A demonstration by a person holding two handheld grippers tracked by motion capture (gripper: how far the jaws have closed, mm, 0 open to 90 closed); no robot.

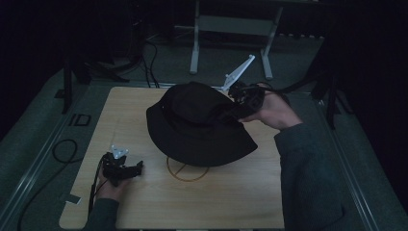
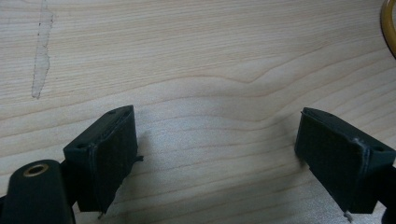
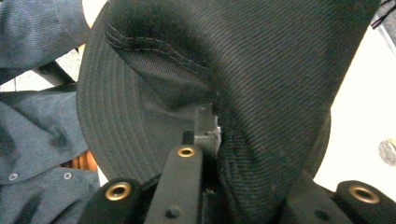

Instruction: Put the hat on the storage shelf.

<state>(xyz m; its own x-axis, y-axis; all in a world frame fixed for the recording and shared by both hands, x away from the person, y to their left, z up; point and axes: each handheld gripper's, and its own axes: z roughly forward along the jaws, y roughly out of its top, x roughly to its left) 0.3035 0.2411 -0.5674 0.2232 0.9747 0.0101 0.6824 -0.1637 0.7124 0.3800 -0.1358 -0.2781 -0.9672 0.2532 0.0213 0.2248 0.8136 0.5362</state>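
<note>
A black bucket hat point(image 1: 197, 125) is held up over the middle of the wooden table point(image 1: 144, 207), brim tilted toward the front. My right gripper point(image 1: 235, 108) is shut on its crown from the right; in the right gripper view the fabric point(image 3: 261, 56) is pinched between the jaws of the right gripper point(image 3: 215, 126). A thin yellow ring point(image 1: 187, 175) lies flat on the table, partly hidden under the hat's brim. My left gripper point(image 1: 132, 171) rests low at the table's front left, open, with bare wood between the jaws of the left gripper point(image 2: 217, 114). The ring's edge point(image 2: 388, 23) shows there.
Behind the table stand white desk legs point(image 1: 195, 43) on grey carpet, with black cables point(image 1: 62, 149) on the floor at the left. A pale streak point(image 2: 41, 56) marks the wood near my left gripper. The person's dark sleeve point(image 3: 32, 28) hangs beyond the hat.
</note>
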